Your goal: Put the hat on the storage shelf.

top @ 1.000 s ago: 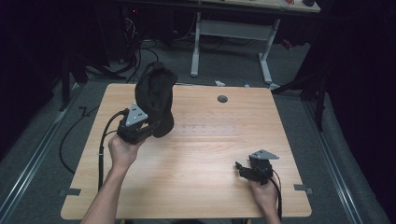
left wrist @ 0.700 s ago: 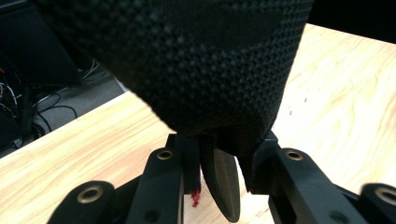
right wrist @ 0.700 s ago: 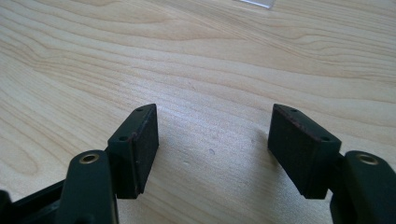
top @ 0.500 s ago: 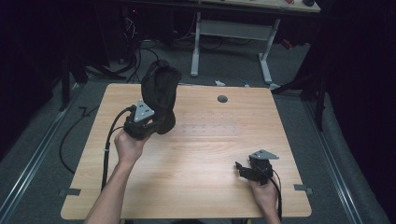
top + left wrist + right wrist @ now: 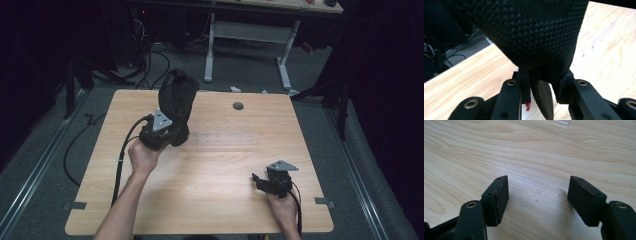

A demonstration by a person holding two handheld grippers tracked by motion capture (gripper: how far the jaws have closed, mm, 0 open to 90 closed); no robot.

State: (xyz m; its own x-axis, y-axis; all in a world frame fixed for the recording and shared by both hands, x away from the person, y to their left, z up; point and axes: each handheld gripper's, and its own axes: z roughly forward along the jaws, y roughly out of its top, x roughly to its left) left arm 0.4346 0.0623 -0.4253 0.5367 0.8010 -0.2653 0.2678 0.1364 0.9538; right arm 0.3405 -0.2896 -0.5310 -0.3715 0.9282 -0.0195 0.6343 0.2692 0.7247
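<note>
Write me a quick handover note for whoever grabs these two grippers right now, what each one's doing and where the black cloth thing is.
Left gripper: shut on the black cloth, pinching its lower end. The cloth stands up from the jaws above the far left part of the table.
Right gripper: open, nothing between the pads, resting low over bare wood at the near right of the table.
Done: the cloth is picked up and held in one gripper.
Left: probably bring the right gripper over to take a second hold, or set the cloth down; which one is meant isn't clear from this.
</note>
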